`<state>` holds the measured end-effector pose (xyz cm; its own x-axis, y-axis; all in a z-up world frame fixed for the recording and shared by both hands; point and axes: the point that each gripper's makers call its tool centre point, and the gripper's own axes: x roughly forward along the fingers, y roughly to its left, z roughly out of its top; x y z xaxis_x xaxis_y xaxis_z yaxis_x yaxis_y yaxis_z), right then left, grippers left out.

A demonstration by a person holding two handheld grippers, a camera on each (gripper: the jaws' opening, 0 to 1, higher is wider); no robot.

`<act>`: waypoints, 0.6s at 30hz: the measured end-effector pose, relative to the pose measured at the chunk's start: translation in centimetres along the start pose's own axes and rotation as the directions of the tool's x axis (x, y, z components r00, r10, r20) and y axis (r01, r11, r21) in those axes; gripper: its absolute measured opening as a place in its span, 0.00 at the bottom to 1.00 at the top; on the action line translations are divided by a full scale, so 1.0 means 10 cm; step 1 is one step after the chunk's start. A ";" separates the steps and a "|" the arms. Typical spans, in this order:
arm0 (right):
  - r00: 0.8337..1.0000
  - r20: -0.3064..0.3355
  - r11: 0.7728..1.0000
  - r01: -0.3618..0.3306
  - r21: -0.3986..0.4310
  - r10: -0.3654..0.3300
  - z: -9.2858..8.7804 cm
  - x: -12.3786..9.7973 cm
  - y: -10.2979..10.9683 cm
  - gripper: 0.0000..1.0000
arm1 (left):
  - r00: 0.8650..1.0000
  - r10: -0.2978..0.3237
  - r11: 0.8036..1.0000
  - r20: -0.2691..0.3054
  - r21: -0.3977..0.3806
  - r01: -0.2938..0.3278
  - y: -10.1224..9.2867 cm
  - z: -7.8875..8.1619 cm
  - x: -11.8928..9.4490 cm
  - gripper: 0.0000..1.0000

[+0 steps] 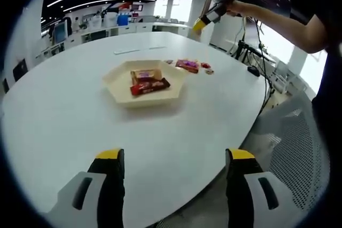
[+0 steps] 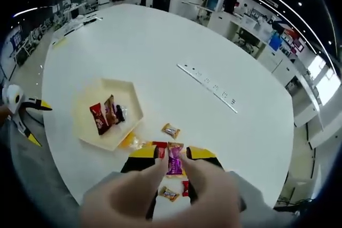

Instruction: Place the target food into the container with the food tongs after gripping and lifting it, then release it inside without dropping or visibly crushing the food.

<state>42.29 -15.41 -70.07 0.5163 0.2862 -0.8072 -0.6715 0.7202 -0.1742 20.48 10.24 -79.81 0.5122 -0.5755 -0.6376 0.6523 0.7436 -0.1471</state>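
A cream hexagonal tray point(image 1: 118, 90) point(image 2: 85, 102) on the white table holds a red bar point(image 1: 149, 86) point(image 2: 99, 119) and a brown bar point(image 1: 144, 73) point(image 2: 110, 109). Loose wrapped snacks lie beside it, among them a purple packet point(image 1: 187, 65) point(image 2: 175, 163). My right gripper point(image 2: 172, 154) point(image 1: 206, 17) hangs high over these snacks, open and holding nothing; the purple packet shows on the table between its jaws. My left gripper point(image 1: 175, 157) point(image 2: 38, 122) stands open at the near table edge, well short of the tray.
A long flat socket strip point(image 2: 208, 86) point(image 1: 136, 50) is set into the tabletop beyond the tray. A grey mesh chair point(image 1: 299, 148) stands at the table's right edge. The arm of the person point(image 1: 288, 17) reaches in above. Desks line the far room.
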 end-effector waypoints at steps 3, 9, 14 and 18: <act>1.000 -0.004 1.000 -0.010 0.012 0.010 -0.04 0.06 0.02 0.21 | 1.000 0.000 1.000 -0.004 -0.001 0.000 0.00 -0.01 0.00 0.74; 0.999 -0.038 1.000 -0.022 0.017 0.022 -0.14 0.22 0.07 0.22 | 1.000 0.002 1.000 -0.010 -0.007 -0.002 0.01 -0.02 0.01 0.74; 0.998 -0.050 0.998 -0.044 0.035 0.046 -0.22 0.34 0.11 0.22 | 1.000 0.002 1.000 -0.021 -0.007 -0.003 0.00 -0.04 0.01 0.74; 0.997 -0.057 0.997 -0.058 0.054 0.061 -0.29 0.45 0.15 0.22 | 1.000 0.001 1.000 -0.031 -0.010 -0.001 0.00 -0.06 0.02 0.74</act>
<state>42.09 -14.89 -75.64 0.4432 0.2937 -0.8469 -0.6710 0.7351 -0.0963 20.24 10.38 -80.37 0.4949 -0.5639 -0.6612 0.6461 0.7476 -0.1540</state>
